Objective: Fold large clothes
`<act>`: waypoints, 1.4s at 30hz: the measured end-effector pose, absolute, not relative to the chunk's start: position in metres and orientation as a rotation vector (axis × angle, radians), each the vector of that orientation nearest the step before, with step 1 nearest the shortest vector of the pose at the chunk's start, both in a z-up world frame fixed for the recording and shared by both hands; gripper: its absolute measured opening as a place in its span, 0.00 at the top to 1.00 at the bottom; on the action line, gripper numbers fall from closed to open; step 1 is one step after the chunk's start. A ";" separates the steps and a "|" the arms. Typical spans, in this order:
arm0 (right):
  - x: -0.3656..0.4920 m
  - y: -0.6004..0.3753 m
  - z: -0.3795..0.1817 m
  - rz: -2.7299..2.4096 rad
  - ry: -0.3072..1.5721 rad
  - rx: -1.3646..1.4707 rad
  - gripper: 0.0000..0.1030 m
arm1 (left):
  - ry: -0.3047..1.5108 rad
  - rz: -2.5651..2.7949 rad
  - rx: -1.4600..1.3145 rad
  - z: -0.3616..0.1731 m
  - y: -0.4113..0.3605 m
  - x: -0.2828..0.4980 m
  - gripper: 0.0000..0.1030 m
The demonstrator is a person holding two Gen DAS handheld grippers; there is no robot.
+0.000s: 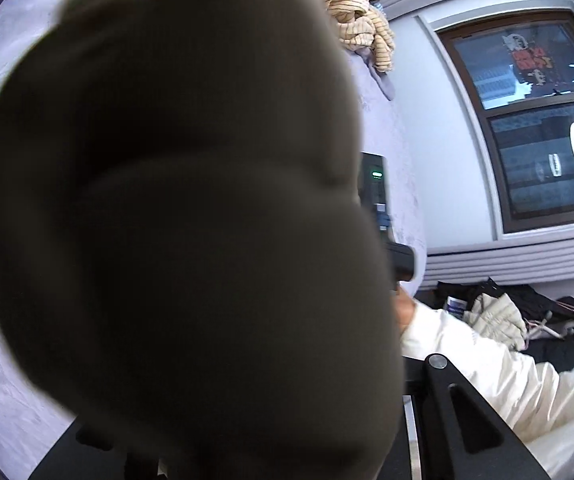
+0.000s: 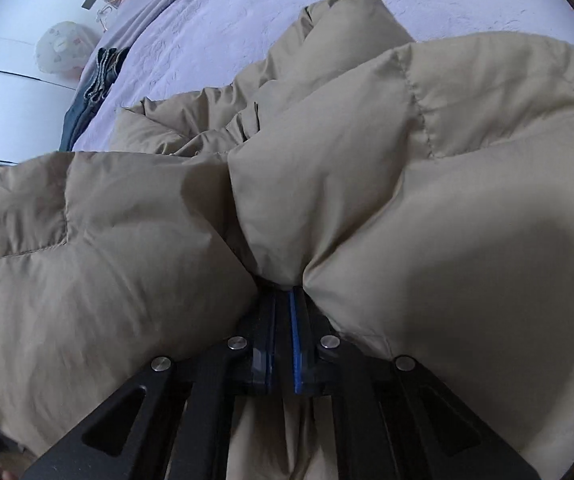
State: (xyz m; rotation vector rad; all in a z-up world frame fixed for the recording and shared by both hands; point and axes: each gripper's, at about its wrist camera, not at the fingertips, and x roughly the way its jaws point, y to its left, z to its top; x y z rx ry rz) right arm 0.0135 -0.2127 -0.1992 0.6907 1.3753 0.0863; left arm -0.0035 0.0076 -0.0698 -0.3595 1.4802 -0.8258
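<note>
Clamping tan puffer jacket (image 2: 327, 184) at lower centre of right wrist view: right gripper (image 2: 283, 296), jaws pinched together on bunched fabric. Jacket sprawls over lavender bedspread (image 2: 215, 40). Left wrist view: jacket fills frame, hides left gripper fingertips; grip state unreadable. Striped garment (image 1: 361, 20) upper centre, window (image 1: 535, 120) right.

Two fisheye views. The left wrist camera sits pressed close against the tan puffer jacket (image 1: 187, 220), glimpsing a window (image 1: 535, 120) at right. The right wrist camera looks down along its fingers, close over the same jacket on a lavender bed (image 2: 247, 12).
</note>
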 end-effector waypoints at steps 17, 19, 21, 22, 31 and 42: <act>-0.117 -0.352 -0.150 -0.003 1.172 0.978 0.96 | 1.609 -1.117 -0.385 -0.101 -0.219 0.008 0.18; -0.146 -0.362 -0.140 -0.057 1.157 0.978 0.85 | 1.611 -1.114 -0.337 -0.112 -0.235 0.011 0.18; -0.179 -0.367 -0.122 -0.089 1.111 0.985 0.41 | 1.603 -1.097 -0.292 -0.122 -0.255 0.015 0.18; -0.191 -0.367 -0.114 -0.101 1.087 0.985 0.20 | 1.598 -1.090 -0.282 -0.124 -0.256 0.014 0.18; -0.195 -0.338 -0.066 0.073 0.972 0.968 0.13 | 1.506 -1.039 -0.117 -0.108 -0.275 0.007 0.18; -0.180 -0.345 -0.071 -0.219 1.086 0.611 0.87 | 1.120 -0.655 0.007 -0.064 -0.157 0.053 0.18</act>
